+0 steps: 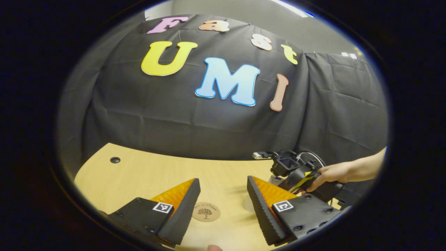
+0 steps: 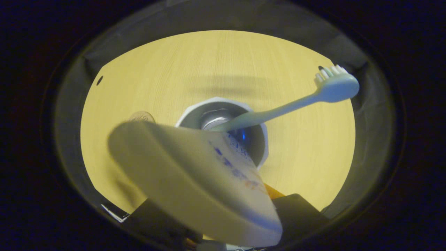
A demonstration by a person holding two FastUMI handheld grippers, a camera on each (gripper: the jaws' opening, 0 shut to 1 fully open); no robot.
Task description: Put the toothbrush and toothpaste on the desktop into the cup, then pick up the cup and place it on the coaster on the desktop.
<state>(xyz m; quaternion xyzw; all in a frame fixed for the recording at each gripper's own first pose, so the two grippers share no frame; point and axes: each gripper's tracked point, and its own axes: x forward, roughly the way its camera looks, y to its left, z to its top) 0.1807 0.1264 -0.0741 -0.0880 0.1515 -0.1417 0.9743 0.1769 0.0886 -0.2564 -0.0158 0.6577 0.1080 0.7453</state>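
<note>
- Toothpaste [image 2: 195,181], seen in the right gripper view, slants with its far end down inside the cup [image 2: 258,153]; the right tool's fingers are hidden beneath the tube, so I cannot tell their grip.
- Toothbrush [image 2: 289,104] stands in the cup, bristles up, leaning over the rim.
- Left tool [image 1: 223,205] hovers spread open above the table [image 1: 139,174], holding nothing.
- Coaster [image 1: 206,212] lies flat between its fingers.
- Right tool [image 1: 299,174], held by a hand [image 1: 331,174], sits beyond.

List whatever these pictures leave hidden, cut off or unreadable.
- Right gripper view: the toothpaste tube covers the fingers, so the grip is unreadable.
- Right gripper view: the tube's lower end in the cup is hidden.
- Left gripper view: the coaster print is too small.
</note>
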